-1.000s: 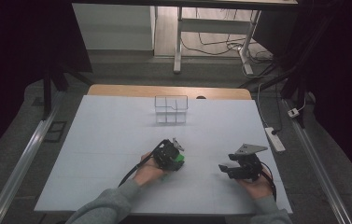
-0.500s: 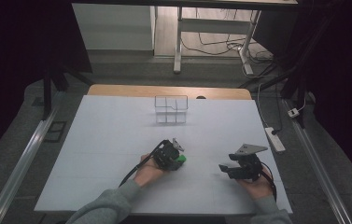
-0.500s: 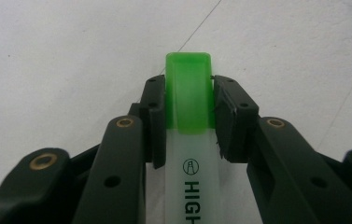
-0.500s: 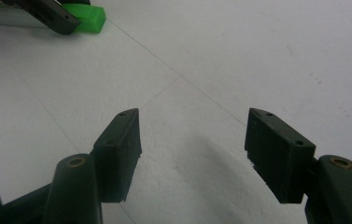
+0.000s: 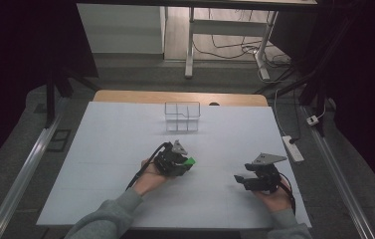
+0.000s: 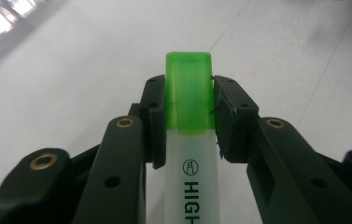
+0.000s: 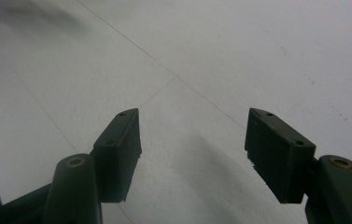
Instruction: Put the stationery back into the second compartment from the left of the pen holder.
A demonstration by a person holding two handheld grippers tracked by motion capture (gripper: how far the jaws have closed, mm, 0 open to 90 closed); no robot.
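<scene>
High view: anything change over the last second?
Nothing visibly changed. The left gripper is shut on the green-capped white highlighter, the open right gripper hovers above the white table, and the clear plastic divided box sits where it was.

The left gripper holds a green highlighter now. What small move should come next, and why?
Probably lift the left gripper slightly off the white table and start it toward the clear divided box. Its jaws are shut on the green highlighter near the cap, so the grasp looks secure, and the box stands farther back, apart from it. The right gripper is open, holding nothing.
</scene>
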